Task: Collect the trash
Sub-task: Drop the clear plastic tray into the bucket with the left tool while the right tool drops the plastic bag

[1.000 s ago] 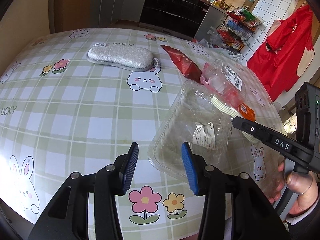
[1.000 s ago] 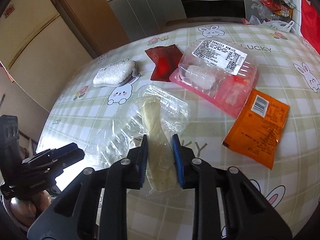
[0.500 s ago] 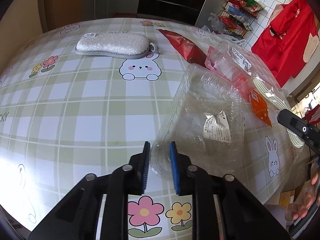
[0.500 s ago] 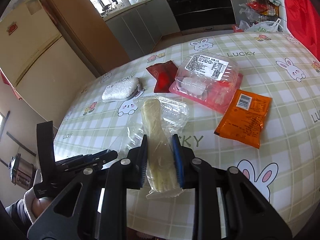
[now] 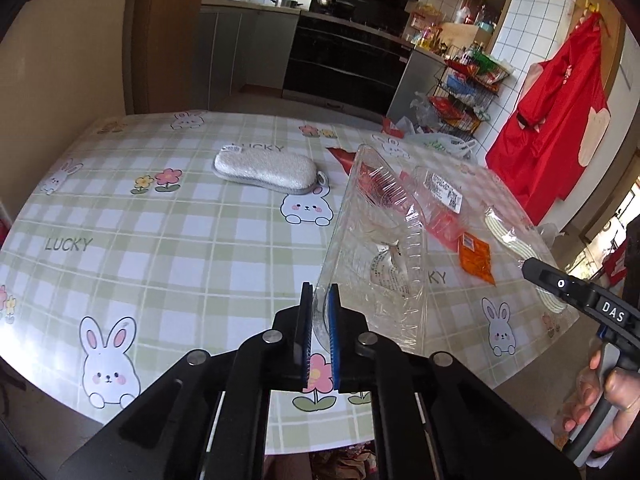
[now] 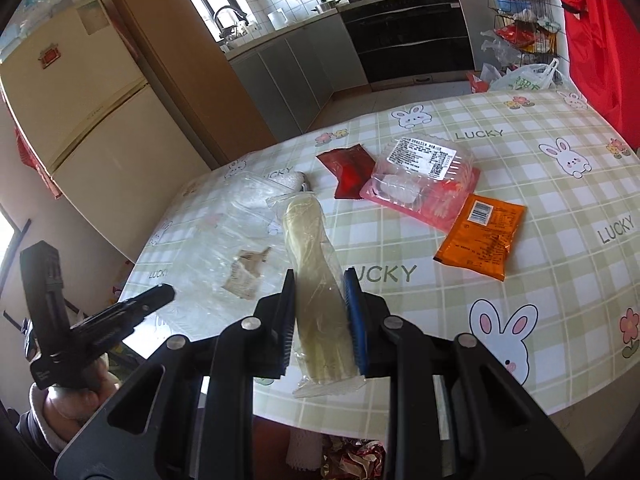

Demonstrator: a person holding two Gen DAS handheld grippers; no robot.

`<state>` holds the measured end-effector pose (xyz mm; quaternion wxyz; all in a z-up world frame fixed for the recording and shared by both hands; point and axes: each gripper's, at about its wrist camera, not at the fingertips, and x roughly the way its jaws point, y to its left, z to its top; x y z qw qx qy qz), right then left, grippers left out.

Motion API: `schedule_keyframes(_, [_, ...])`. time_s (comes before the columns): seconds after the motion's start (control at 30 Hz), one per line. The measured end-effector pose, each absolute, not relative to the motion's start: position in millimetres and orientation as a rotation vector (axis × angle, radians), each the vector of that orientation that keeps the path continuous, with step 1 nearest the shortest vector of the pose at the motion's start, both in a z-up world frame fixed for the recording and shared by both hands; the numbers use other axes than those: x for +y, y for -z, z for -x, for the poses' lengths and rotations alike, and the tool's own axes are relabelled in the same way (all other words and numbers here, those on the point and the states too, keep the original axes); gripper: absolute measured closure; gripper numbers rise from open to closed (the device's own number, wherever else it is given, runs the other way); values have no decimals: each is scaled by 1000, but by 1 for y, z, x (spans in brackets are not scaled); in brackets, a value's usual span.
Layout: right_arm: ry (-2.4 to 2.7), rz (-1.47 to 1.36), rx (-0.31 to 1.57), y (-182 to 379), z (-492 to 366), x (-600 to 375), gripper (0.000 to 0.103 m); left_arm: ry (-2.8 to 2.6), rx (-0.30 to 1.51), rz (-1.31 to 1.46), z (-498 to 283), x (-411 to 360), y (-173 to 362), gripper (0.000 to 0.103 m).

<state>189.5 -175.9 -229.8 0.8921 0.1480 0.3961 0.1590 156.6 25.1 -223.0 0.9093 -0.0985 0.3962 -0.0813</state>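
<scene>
Left tongs (image 5: pixel 320 320) clamp the rim of the clear clamshell tray (image 5: pixel 380 248), light, flimsy, tilted above the worktop (image 5: pixel 160 240); right tongs (image 6: pixel 320 316) pinch a soft, slippery wrapped yellowish strip (image 6: pixel 312 264) beside it.

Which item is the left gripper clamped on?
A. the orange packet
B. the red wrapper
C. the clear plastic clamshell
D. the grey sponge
C: the left gripper pinches the edge of the clear plastic clamshell, which tilts up off the table, while the orange packet, grey sponge and red wrapper lie untouched.
</scene>
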Motion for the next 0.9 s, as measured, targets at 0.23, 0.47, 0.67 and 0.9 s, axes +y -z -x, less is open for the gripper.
schedule_keyframes(0.23, [-333, -294, 781, 205, -156, -170, 77, 204, 744, 185, -97, 41, 186, 95])
schedule_keyframes(0.47, [-333, -287, 734, 174, -123, -170, 77, 249, 700, 180, -40, 50, 164, 95])
schedule_keyframes(0.67, [-342, -254, 699, 149, -99, -164, 77, 332, 682, 130, 10, 41, 156, 95])
schedule_keyframes(0.9, [-348, -226, 661, 130, -69, -159, 77, 378, 689, 115, 44, 28, 163, 95])
